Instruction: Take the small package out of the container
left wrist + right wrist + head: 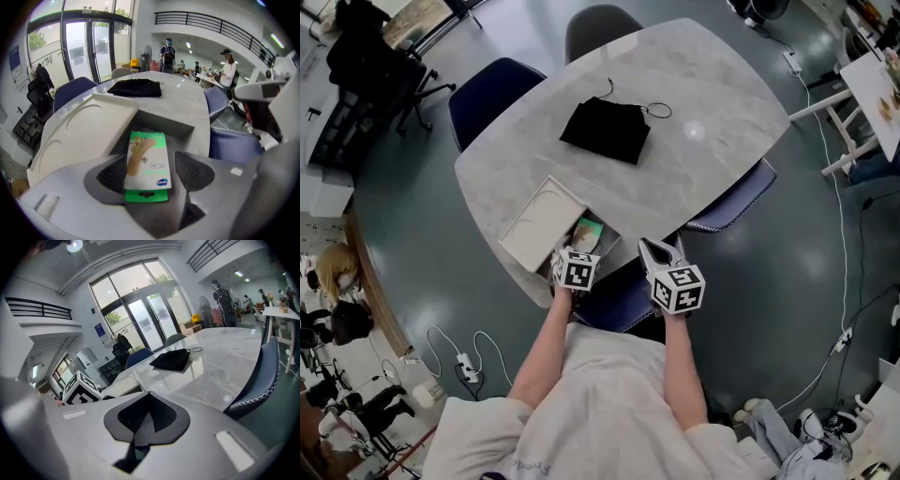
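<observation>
One small package, green and white, in open container on desk; left gripper jaws released around it; right gripper jaws clenched, empty.

The left arm and right arm reach toward twelve o'clock. The left gripper pitches steeply down, jaws spread wide. The right gripper, at its three o'clock, has its jaws pressed together.

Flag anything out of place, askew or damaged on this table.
Nothing looks spilled or damaged. The white lid lies off, beside the open container at the near edge of the table, with the small package inside. The cord of the black pouch trails loose.
</observation>
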{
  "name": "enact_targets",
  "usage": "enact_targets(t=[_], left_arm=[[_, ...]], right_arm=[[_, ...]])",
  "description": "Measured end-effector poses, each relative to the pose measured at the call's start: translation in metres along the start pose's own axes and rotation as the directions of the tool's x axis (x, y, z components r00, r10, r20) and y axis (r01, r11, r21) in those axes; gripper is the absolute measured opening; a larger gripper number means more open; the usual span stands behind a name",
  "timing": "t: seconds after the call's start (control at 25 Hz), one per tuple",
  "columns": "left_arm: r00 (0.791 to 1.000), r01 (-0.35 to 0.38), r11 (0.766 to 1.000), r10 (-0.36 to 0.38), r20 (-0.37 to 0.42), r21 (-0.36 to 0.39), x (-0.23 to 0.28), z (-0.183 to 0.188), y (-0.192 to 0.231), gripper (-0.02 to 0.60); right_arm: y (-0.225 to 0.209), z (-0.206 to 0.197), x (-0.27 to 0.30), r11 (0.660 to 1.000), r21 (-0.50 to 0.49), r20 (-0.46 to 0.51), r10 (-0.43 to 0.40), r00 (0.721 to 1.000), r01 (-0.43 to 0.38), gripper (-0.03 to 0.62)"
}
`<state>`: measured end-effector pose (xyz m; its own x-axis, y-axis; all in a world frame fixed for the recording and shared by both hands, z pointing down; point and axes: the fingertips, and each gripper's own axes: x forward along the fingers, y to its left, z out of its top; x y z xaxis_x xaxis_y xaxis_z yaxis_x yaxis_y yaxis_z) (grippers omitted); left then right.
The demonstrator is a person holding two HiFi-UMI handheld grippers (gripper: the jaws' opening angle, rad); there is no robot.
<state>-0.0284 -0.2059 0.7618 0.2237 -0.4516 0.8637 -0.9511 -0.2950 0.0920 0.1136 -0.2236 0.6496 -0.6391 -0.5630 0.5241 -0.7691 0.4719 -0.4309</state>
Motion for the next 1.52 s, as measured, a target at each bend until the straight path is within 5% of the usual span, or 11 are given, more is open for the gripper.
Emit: enact_targets(t=[0.4, 0.76, 1.28, 1.52], left_arm=[[0.997, -0.068, 0.996, 0.07, -0.031, 0.052, 0.013, -0.004, -0.002, 0.377], [0.999, -0.032, 0.999, 0.033, -0.02, 0.036, 0.008, -0.002, -0.005, 0.379], [0.995, -0.098, 0.994, 0.099, -0.015, 0.037, 0.017, 0.001, 0.0, 0.387], [0.996, -0.073, 0.997, 0.074, -0.042, 0.025, 0.022, -0.001, -0.001, 0.383]], right_arm=[[-0.01, -0.003, 0.0, 1.0, 0.012, -0.009, -0.015, 1.0, 0.015, 0.002], [-0.014, -0.003, 0.003, 1.0, 0.021, -0.011, -0.018, 1.0, 0.019, 0.002], [-0.017, 0.001, -0.001, 0.999, 0.016, -0.005, -0.037, 0.999, 0.037, 0.002], [-0.028, 0.001, -0.007, 0.998, 0.029, 0.002, -0.056, 0.998, 0.056, 0.002]])
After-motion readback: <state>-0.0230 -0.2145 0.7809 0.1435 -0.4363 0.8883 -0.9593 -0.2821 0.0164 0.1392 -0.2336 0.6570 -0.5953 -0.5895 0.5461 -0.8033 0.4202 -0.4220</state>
